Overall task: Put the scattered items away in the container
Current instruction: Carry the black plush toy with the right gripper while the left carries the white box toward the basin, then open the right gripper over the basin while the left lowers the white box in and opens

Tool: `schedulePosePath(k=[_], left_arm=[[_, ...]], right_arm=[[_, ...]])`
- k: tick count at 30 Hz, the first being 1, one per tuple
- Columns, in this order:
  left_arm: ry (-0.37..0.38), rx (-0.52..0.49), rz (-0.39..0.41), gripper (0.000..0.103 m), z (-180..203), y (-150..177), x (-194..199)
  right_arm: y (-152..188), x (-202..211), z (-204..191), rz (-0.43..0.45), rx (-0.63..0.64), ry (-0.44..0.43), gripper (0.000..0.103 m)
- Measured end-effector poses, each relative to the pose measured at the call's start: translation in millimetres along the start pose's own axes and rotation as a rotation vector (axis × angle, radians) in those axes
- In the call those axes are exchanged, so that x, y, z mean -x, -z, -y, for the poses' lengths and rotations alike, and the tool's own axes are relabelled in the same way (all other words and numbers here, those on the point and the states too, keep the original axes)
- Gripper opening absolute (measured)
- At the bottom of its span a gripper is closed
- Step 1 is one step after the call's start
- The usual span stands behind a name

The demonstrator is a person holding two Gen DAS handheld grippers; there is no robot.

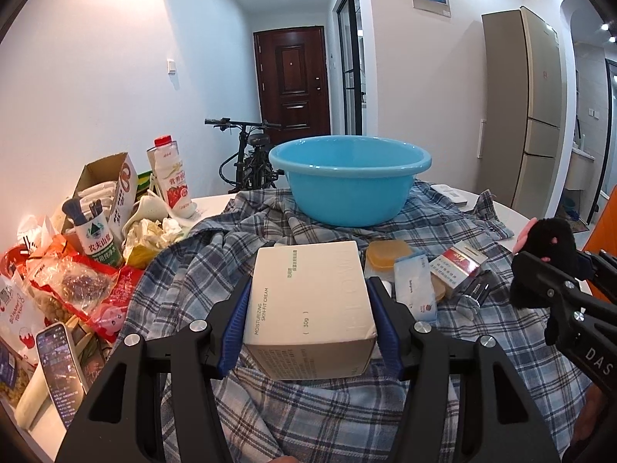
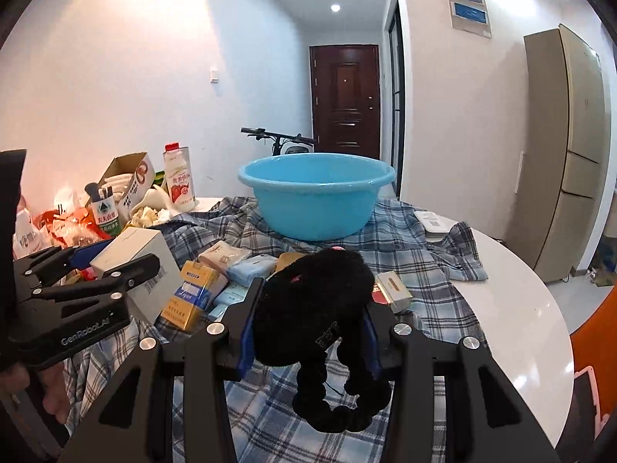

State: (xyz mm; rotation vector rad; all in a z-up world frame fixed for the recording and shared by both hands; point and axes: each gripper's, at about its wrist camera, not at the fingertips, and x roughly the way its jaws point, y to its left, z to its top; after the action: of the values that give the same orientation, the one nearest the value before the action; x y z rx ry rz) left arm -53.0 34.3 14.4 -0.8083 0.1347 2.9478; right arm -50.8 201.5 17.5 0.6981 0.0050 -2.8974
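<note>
A blue plastic basin (image 1: 349,179) (image 2: 316,195) stands on a plaid shirt (image 1: 270,239) (image 2: 405,239) at the far side of the table. My left gripper (image 1: 308,308) is shut on a white skin-cream box (image 1: 312,308) (image 2: 135,266), held above the shirt in front of the basin. My right gripper (image 2: 310,305) is shut on a black plush toy (image 2: 312,301) (image 1: 549,243), held to the right of the left gripper. Small packs lie on the shirt between grippers and basin: a red cigarette pack (image 1: 459,264), a yellow cigarette pack (image 2: 193,297), a light-blue tissue pack (image 1: 414,287).
A pile of clutter fills the table's left side: a milk bottle (image 1: 173,177), an open carton (image 1: 112,189), snack bags (image 1: 77,289), a phone (image 1: 59,366). A white remote (image 2: 434,223) lies right of the basin. The white table edge (image 2: 540,328) curves on the right.
</note>
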Motion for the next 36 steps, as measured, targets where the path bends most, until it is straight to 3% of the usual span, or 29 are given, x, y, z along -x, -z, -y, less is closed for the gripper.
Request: schedulePosePath(k=[7,18,27,36], left_arm=[[0.017,-0.004,0.02,0.057,3.7,-28.0,-1.2],[0.013,-0.015,0.097,0.057,2.0,-111.2,-6.8],[0.064,-0.02,0.066,0.056,5.9,-154.5,-59.7],[0.037,-0.009,0.055,0.055,8.3,-181.0,-118.4]], right_arm=[[-27.3,-5.9,9.5,0.021,-0.007,-0.028,0.047],[-118.9,-43.8,21.6,0.052,-0.024,-0.097,0.047],[-166.1,-108.1,22.0,0.009,-0.013,-0.115,0.047],[-182.0,-176.1,23.4,-0.028,0.012,-0.08,0.047]])
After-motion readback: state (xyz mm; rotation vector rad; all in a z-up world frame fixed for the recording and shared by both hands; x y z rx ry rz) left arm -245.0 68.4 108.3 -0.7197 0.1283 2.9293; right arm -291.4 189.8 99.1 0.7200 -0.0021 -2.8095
